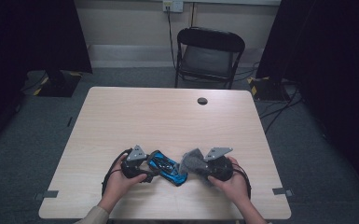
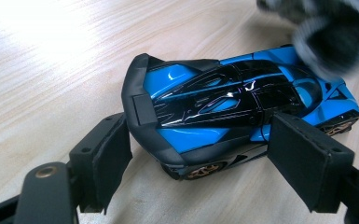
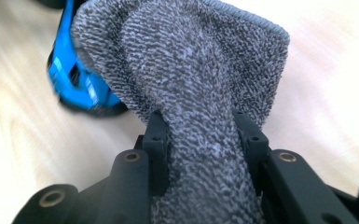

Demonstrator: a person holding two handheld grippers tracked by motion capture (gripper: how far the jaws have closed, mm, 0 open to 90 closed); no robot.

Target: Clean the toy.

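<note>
Down at the near edge of the pale wood-grain table [image 1: 121, 116], a glossy blue and black toy sports car [image 1: 168, 169] lies between the two hand-held grippers, closer to the person than to the far side. In the high view the left gripper [image 1: 148, 173] sits just left of the car, held by the person's left hand [image 1: 121, 179], and the right gripper [image 1: 196, 168] sits just right of it in the right hand [image 1: 235, 182]. From the left gripper view, the toy car [image 2: 224, 105] rests on its wheels on the table [image 2: 51, 60] with its black tail end nearest the camera, and the black fingers [image 2: 307, 158] stand apart on either side of that end; the right-hand pad lies against the car's flank, while whether the other pad touches it cannot be told. A mottled grey terry cloth [image 2: 328, 35], blurred, sits over the far end of the car in that view. In the right gripper view, the right gripper's fingers [image 3: 249, 135] are clamped on the grey cloth [image 3: 196, 88], which bunches upward between them and fans out wide above, covering part of the blue car [image 3: 70, 79] beyond it. A black folding chair [image 1: 208, 53] stands beyond the table's far edge, and a small dark round cap [image 1: 202, 101] sits in the tabletop near that edge.
</note>
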